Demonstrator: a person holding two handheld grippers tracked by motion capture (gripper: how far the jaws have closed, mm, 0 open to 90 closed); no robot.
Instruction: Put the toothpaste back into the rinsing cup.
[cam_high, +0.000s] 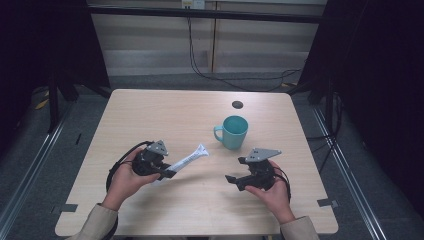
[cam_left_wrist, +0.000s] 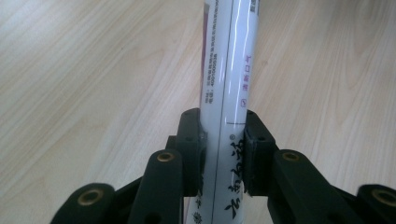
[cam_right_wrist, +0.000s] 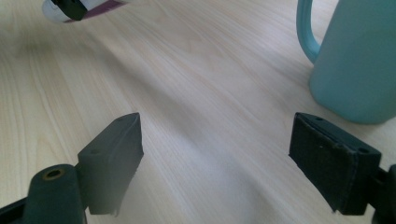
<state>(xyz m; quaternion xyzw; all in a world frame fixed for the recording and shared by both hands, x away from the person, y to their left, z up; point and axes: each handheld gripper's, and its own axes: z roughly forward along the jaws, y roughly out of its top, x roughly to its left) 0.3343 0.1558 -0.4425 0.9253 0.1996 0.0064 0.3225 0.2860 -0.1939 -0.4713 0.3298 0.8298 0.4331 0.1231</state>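
A white tube (cam_high: 189, 159) with printed text is held in my left gripper (cam_high: 169, 173), tilted up toward the teal mug (cam_high: 234, 131). In the left gripper view both pads (cam_left_wrist: 194, 140) press on the tube (cam_left_wrist: 227, 70) from either side. My right gripper (cam_high: 236, 171) is held above the table at the right, jaws wide apart and pointing left, nothing between them. In the right gripper view its fingers (cam_right_wrist: 327, 154) frame bare wood, with the mug (cam_right_wrist: 355, 60) at the upper right and the tube's lower end (cam_right_wrist: 84, 7) at the top left.
The light wooden table (cam_high: 150, 115) has a small dark round hole (cam_high: 237, 104) behind the mug. Black cables (cam_high: 112, 172) trail from both grippers. The person's forearms (cam_high: 97, 222) enter from the near edge. Dark frames and floor rails stand around the table.
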